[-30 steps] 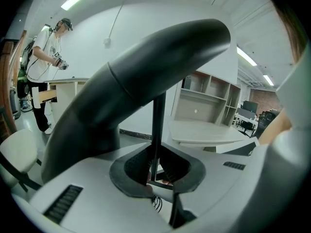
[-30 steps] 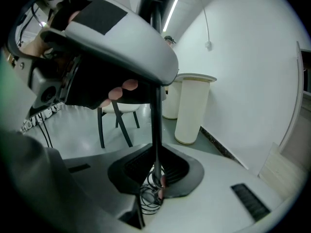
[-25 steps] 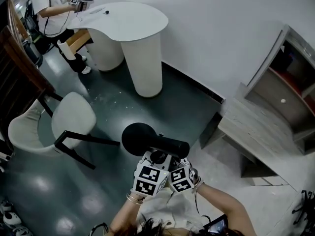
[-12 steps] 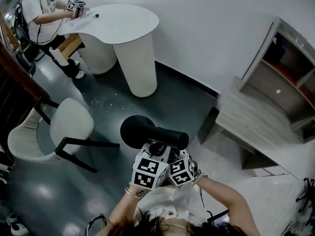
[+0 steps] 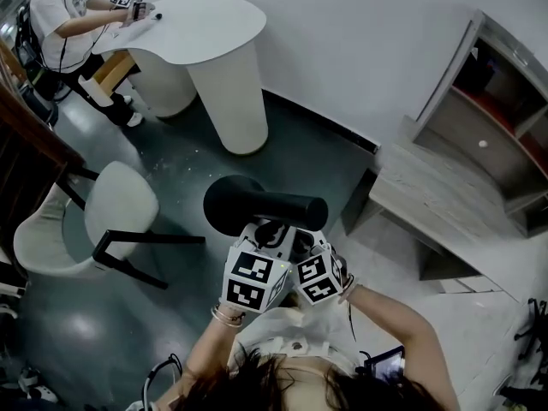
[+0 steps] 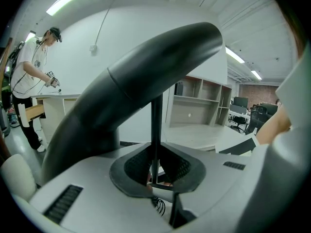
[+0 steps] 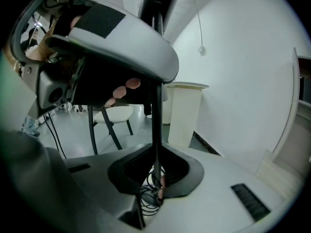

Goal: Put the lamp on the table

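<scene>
Both grippers are pinched on the same thin black stem (image 6: pixel 156 125). The left gripper (image 6: pixel 156 171) and right gripper (image 7: pixel 156 176) sit side by side right under the person's head, jaws nearly together with just that rod between the pads.

What changes over the last second: the lamp (image 5: pixel 257 212) comes up a bit closer to the head camera, same grip, and the floor slides along under it. So it looks like the carry is on, with the lamp clear of the floor and not on any table yet. A chair (image 5: pixel 120 204) sits just left of it. The nearest flat top is the low wooden bench (image 5: pixel 428 204) on the right. The white table (image 5: pixel 205 20) is well off at top left, where another person (image 5: pixel 60 15) is working. Can't tell which one is the target.

Containers: the open shelf unit (image 5: pixel 505 101) behind the bench looks mostly bare, with one small pale round thing (image 5: pixel 484 144) on a middle shelf, too small to identify
</scene>
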The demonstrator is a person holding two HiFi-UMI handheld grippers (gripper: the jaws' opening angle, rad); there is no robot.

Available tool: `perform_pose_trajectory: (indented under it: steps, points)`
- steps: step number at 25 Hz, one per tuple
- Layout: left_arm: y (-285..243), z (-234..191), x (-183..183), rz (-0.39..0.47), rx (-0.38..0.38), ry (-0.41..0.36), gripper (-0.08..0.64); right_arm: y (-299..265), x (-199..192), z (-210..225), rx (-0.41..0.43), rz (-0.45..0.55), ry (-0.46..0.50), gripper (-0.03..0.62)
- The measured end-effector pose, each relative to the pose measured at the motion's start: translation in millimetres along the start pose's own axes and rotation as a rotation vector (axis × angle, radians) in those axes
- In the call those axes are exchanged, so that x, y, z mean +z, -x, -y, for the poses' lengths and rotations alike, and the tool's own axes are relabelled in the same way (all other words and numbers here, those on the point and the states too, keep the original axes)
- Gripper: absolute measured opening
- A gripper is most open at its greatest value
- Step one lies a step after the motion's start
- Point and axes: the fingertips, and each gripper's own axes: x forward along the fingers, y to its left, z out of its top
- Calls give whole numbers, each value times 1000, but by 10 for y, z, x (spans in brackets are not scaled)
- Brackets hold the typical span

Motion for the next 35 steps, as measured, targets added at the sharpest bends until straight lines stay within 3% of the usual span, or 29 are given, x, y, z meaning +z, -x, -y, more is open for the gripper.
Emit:
perform_pose_trajectory:
  steps: [35]
  points:
    - [-576,894,1020,74,50,-17,55,899,215,1167,41,114,66,58]
